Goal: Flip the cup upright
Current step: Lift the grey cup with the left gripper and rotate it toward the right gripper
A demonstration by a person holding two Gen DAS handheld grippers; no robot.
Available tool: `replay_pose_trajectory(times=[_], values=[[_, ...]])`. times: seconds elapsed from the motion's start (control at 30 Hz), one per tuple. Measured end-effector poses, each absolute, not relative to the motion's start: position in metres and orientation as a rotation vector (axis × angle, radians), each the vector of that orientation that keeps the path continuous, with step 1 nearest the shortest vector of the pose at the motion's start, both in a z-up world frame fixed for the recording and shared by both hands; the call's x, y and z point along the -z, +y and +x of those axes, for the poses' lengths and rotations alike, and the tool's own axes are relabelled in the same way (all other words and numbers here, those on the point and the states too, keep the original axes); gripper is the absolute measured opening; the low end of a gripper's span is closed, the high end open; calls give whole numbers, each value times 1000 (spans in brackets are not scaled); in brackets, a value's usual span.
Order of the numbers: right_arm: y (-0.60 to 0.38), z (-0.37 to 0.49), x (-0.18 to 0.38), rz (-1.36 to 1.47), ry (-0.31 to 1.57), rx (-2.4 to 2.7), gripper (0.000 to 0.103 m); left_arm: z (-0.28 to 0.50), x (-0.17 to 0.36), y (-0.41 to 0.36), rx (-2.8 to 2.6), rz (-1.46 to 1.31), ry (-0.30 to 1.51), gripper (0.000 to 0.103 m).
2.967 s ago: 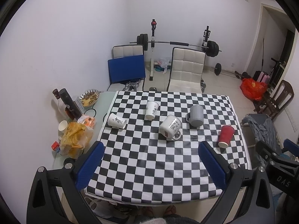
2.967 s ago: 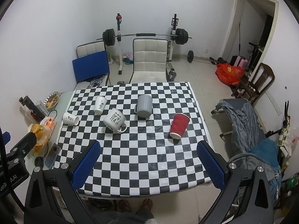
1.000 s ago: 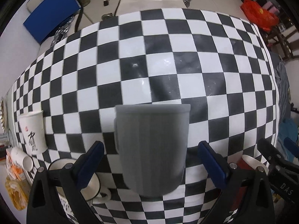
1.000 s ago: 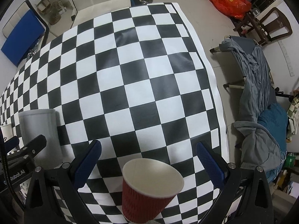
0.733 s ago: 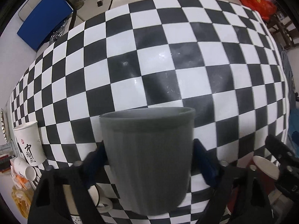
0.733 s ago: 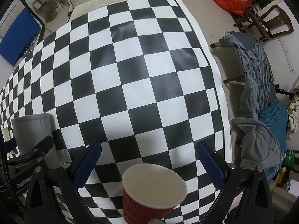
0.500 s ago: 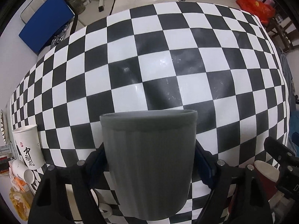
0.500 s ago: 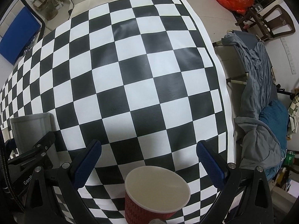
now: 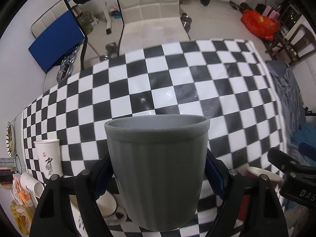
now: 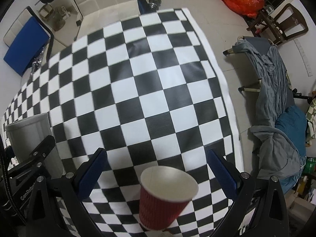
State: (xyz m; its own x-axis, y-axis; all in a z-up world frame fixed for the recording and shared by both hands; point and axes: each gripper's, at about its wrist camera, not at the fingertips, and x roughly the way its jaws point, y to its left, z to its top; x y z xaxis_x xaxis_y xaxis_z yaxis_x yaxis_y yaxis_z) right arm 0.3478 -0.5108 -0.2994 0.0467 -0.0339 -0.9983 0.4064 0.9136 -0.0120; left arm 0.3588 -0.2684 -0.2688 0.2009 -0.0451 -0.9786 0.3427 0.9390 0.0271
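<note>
Between left gripper point(image 9: 158, 173) pads: grey cup point(image 9: 157, 167) clamped, mouth up, above checked cloth point(image 9: 177, 83) | right gripper point(image 10: 158, 175) spread wide; red cup point(image 10: 164, 199) between its pads, touching neither, mouth up | bare cloth ahead to far edge; right edge near red cup | white cups point(image 9: 48, 160) left

Grey cup point(image 9: 158, 169) between left tongs point(image 9: 158, 175), paper cup point(image 10: 165, 195) rightward.

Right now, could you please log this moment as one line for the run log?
left gripper: shut on grey cup, upright | right gripper: open around red paper cup
</note>
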Motion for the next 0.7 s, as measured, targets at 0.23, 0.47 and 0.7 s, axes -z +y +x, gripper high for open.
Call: replay_pose_trajectory(times=[0.23,0.47,0.7], values=[[-476,313,247,267,1436,336,102,318,226,-232,304,205,1304,81],[-418,248,222,234,1406,287,102,250,214,-180,290,148,1325,81],[-344,164,235,244,1445,248,102,174,234,-116,268,92,1405,81]])
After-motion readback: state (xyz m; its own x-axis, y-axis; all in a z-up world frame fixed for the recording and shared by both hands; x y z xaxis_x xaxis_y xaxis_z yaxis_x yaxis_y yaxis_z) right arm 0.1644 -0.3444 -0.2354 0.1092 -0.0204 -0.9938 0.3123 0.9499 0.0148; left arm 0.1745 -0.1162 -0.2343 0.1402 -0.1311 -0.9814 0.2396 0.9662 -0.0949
